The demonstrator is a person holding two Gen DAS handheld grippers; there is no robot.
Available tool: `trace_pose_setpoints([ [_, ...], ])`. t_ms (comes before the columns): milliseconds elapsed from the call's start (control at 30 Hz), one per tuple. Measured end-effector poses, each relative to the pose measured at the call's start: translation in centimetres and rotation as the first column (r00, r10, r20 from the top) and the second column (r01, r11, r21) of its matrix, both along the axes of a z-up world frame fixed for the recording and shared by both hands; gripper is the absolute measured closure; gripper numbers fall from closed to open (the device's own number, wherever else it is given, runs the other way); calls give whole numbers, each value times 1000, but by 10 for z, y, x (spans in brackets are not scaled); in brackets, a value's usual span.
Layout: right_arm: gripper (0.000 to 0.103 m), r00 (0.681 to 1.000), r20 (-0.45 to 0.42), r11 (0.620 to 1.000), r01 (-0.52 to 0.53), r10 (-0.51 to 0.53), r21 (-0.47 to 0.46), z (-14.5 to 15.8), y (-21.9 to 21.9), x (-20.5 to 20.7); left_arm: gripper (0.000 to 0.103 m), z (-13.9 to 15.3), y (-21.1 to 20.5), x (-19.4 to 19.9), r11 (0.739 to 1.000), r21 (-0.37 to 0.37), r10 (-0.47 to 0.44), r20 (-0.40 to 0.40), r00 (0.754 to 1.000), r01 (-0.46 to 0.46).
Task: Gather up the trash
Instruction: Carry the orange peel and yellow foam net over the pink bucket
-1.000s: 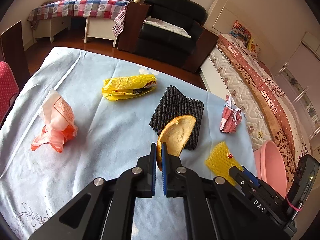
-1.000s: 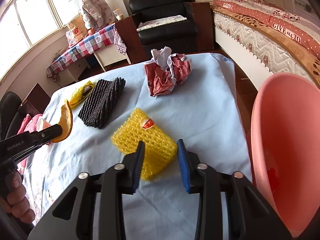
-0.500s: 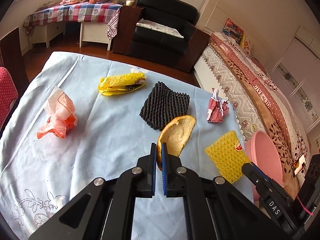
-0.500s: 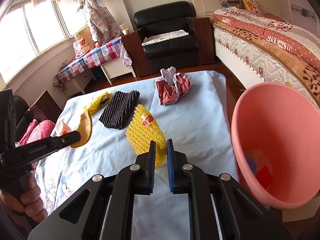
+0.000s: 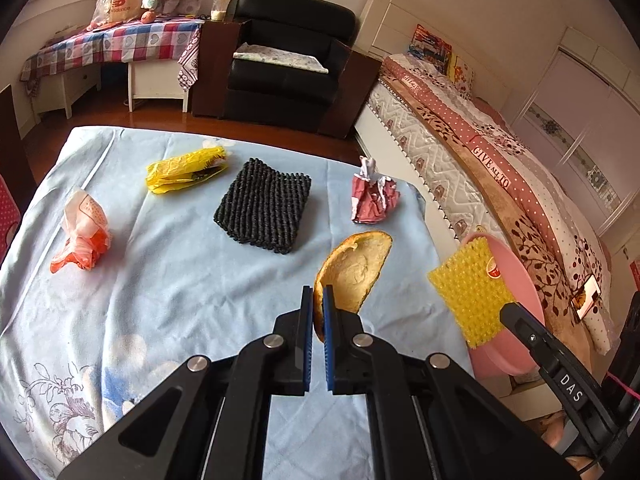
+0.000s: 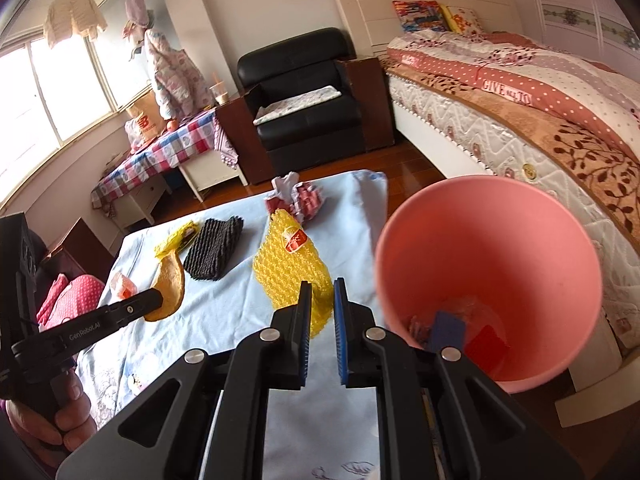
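My left gripper [image 5: 317, 300] is shut on a curved orange peel [image 5: 354, 268] and holds it above the blue tablecloth [image 5: 168, 280]; the peel also shows in the right wrist view [image 6: 168, 284]. My right gripper [image 6: 321, 292] is shut on a yellow foam net [image 6: 290, 264] and holds it lifted beside the pink bin [image 6: 492, 248]; the net shows in the left wrist view [image 5: 470, 290] in front of the bin [image 5: 516, 356]. On the cloth lie a black foam net [image 5: 264, 210], a yellow wrapper [image 5: 186, 170], a red-white crumpled wrapper [image 5: 374, 200] and an orange-white plastic bag [image 5: 82, 232].
The bin stands off the table's right edge and holds several scraps [image 6: 460, 328]. A bed [image 5: 500, 184] runs along the right. A black armchair [image 5: 288, 72] and a checked-cloth bench [image 5: 112, 48] stand beyond the table.
My right gripper shut on the yellow foam net and lifted it off the cloth toward the bin. My left gripper moved right with the peel, away from the black net.
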State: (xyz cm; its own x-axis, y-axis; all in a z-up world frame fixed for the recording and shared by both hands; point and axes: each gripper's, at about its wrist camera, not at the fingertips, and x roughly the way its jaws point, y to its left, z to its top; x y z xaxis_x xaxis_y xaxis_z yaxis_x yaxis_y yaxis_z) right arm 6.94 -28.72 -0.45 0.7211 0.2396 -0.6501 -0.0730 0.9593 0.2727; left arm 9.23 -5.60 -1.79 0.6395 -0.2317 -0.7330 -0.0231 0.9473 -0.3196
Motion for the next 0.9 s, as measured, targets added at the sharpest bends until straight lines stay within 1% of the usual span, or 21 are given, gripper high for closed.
trace_pose_setpoints([
  [200, 92, 998, 20, 998, 61, -61, 3, 7, -26, -11, 99, 7, -24, -6, 998, 18, -56, 11, 998, 56],
  [433, 92, 991, 39, 991, 131, -131, -1, 11, -56, -23, 99, 17, -56, -9, 991, 40, -131, 33, 991, 129],
  [600, 92, 981, 52, 982, 187, -186, -25, 12, -76, -30, 99, 20, -82, -9, 982, 53, -182, 35, 983, 180],
  [900, 92, 964, 47, 964, 263, -261, -30, 7, -110, -38, 99, 21, -131, -2, 959, 62, -277, 25, 961, 275],
])
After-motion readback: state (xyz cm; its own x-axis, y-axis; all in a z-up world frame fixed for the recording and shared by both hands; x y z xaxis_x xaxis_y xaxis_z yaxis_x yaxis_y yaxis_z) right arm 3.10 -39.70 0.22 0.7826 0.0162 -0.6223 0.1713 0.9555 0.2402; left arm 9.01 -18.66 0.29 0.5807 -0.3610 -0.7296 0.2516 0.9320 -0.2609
